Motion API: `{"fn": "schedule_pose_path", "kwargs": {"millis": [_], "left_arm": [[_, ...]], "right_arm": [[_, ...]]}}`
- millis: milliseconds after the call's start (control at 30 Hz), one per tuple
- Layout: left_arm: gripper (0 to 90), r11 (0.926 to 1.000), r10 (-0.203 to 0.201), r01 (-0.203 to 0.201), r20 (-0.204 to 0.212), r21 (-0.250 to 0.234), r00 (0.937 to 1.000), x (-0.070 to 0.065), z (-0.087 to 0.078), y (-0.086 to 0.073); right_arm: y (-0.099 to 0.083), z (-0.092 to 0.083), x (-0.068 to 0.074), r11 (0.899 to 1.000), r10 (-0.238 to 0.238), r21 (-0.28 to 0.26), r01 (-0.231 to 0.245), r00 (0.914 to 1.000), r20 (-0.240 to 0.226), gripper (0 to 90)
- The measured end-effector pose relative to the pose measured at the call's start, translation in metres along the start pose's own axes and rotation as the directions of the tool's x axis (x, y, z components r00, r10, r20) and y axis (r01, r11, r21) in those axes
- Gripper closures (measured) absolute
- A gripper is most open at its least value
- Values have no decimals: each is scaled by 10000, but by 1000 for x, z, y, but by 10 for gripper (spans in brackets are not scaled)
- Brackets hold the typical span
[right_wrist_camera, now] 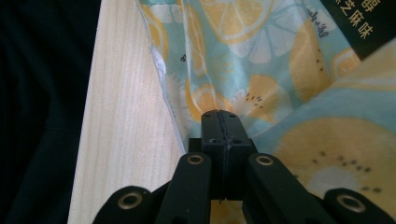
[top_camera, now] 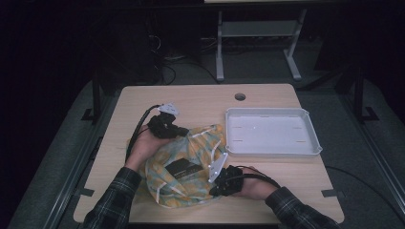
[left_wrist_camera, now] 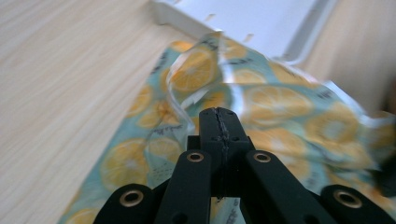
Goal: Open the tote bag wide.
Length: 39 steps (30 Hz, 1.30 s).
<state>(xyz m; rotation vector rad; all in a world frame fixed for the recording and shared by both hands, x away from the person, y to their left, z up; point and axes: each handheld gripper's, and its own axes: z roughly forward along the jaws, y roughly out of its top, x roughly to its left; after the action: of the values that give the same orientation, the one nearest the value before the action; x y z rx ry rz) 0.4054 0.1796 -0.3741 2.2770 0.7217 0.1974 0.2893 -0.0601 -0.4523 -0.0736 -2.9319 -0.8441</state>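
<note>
A plastic bag printed with lemon and orange slices (top_camera: 186,167) is seen lying crumpled on the near half of the light wooden table (top_camera: 200,102), just left of an empty white tray (top_camera: 272,131), and it is flanked by both grippers. The left gripper (top_camera: 184,131) is held at the bag's far upper edge with its jaws pressed together; whether film is pinched between them cannot be told from the left gripper view, where the closed tips sit over the printed plastic (left_wrist_camera: 261,107). The right gripper (top_camera: 214,190) is held at the bag's near right edge, its jaws likewise brought fully together, close to the film's border (right_wrist_camera: 161,65). A dark packet (top_camera: 184,168) can be made out through the bag. The work is judged to be at an early or middle stage: the bag is not flattened, folded or opened, and nothing has been placed in the tray. The room beyond is dark, with grey carpet, cables and a metal table frame (top_camera: 258,43).
</note>
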Motion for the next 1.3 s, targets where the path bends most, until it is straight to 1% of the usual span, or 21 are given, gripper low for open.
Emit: {"fn": "schedule_pose_path", "kwargs": {"millis": [67, 100, 133, 167, 200, 233, 267, 300, 367, 433, 500, 533, 700, 767, 800, 867, 933, 1000, 1067, 1167, 1300], "left_arm": [[900, 9987, -448, 451, 135, -232, 9989, 5, 1, -3], [899, 9994, -291, 294, 182, -174, 9994, 7, -1, -4], [899, 9990, -370, 375, 240, -234, 9990, 5, -1, -5], [898, 9996, -219, 224, 249, -191, 9994, 4, -3, -6], [897, 9993, -252, 261, 308, -270, 9992, 2, -5, -6], [879, 9997, -118, 125, 346, -212, 9993, 2, -8, -7], [845, 9994, -181, 192, 366, -294, 9992, -1, -11, -8], [825, 9994, -111, 124, 384, -337, 9992, -3, -15, -9], [781, 9987, -169, 190, 442, -469, 9989, -7, -22, -12], [737, 9989, 48, -27, 446, -467, 9990, -11, -31, -17], [693, 9984, -13, 42, 518, -564, 9987, -17, -38, -23], [669, 9985, 97, -69, 514, -537, 9986, -19, -42, -26], [601, 9979, -41, 79, 580, -649, 9983, -33, -56, -44], [578, 9984, 33, -4, 513, -564, 9987, -39, -59, -51], [572, 9985, 67, -38, 510, -555, 9987, -42, -60, -55], [569, 9986, 81, -56, 475, -520, 9988, -47, -63, -61], [562, 9987, 28, -7, 413, -509, 9991, -50, -67, -67], [561, 9988, -17, 34, 327, -497, 9995, -51, -71, -73], [562, 9985, -39, 51, 210, -542, 9998, -52, -75, -78], [562, 9983, -131, 138, 134, -569, 9998, -53, -80, -85], [567, 9982, -266, 270, 77, -539, 9996, -50, -84, -92]], "right_arm": [[0, 0, 0, 10000, 24, -26, -25, 10000, -67, 894], [0, 0, 0, 10000, 4, -38, -4, 10000, -58, 894], [0, 0, 0, 10000, 10, -38, -11, 10000, -63, 893], [0, 0, 0, 10000, 33, -32, -33, 10000, -74, 891], [0, 0, 0, 10000, 43, -36, -43, 10000, -87, 890], [0, 0, -1, 10000, 67, -34, -68, 9999, -104, 887], [0, 0, -1, 10000, 82, -25, -82, 9999, -134, 877], [0, 0, -2, 9999, 101, -36, -102, 9998, -155, 849], [0, -3, -1, 9999, 66, -99, -67, 10000, -47, 805], [1, -9, -2, 9991, 136, -400, -137, 9999, -36, 775], [2, -18, -3, 9963, 260, -818, -252, 9996, 76, 753], [3, -22, -4, 9944, 263, -1033, -242, 9995, 195, 738], [7, -43, -8, 9839, 525, -1742, -400, 9963, 679, 691], [10, -49, -10, 9805, 515, -1940, -313, 9936, 1002, 671], [12, -51, -10, 9790, 670, -1986, -454, 9923, 1037, 665], [18, -54, -13, 9741, 622, -2235, -338, 9907, 1213, 650], [24, -55, -16, 9735, 562, -2275, -237, 9889, 1378, 635], [31, -54, -18, 9697, 527, -2437, -139, 9867, 1536, 615], [41, -52, -21, 9688, 331, -2477, 96, 9853, 1678, 598], [54, -47, -25, 9642, 199, -2639, 241, 9864, 1629, 587], [73, -38, -31, 9621, -66, -2679, 509, 9865, 1637, 563]]}}
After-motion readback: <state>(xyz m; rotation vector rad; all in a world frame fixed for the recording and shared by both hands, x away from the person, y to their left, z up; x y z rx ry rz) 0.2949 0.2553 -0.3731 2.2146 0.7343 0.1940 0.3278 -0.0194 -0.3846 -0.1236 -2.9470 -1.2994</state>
